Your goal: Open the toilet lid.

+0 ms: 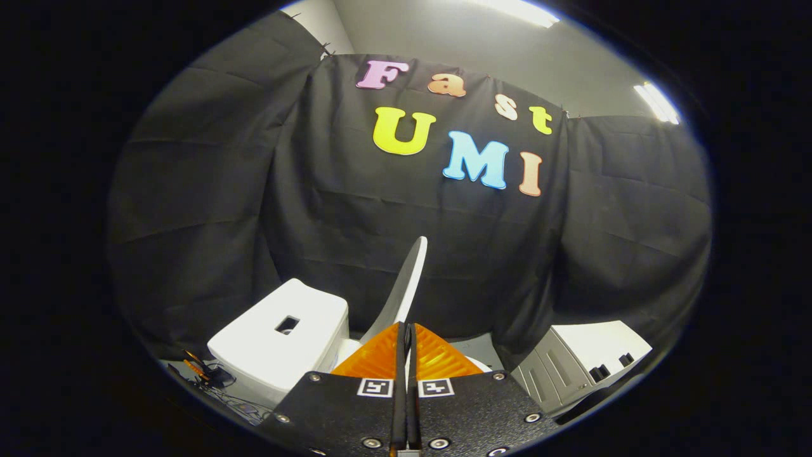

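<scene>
Gripper view: hand-held gripper (406, 330) pinches thin, curved lid (406, 285) upright.

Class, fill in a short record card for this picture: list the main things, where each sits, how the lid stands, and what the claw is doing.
lid: the toilet lid is raised, standing nearly upright just beyond the claw's fingers
tank: the white tank sits left of the lid, a dark square opening in its top
claw: the claw has its fingers closed together on the lid's lower edge
cabinet: a white cabinet stands to the right
cables: cables lie beside the tank
</scene>
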{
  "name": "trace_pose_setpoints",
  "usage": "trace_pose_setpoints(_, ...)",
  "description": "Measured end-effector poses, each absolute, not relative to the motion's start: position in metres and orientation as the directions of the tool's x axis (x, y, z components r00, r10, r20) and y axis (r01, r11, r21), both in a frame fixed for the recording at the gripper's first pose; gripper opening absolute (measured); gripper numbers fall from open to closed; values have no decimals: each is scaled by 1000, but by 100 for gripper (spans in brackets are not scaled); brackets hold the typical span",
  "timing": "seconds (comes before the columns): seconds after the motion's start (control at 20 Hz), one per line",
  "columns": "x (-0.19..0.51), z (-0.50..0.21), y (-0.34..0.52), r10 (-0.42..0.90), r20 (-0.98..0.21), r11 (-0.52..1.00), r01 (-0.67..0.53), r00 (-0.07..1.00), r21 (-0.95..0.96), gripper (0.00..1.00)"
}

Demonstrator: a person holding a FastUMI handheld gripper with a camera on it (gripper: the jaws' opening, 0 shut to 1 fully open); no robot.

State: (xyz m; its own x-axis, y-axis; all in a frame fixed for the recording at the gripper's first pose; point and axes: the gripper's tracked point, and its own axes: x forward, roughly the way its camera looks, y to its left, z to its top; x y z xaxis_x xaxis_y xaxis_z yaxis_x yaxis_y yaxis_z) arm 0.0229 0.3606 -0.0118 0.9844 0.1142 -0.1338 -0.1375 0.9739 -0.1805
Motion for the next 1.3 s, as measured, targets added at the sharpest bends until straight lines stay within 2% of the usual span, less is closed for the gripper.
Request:
trace_pose_setpoints(0.95, 11, -10, 473, 340, -126, 920, -357, 932, -161, 0)
trace_pose_setpoints(1.3, 8, -15, 493, 374, -132, 899, -394, 918, -194, 1)
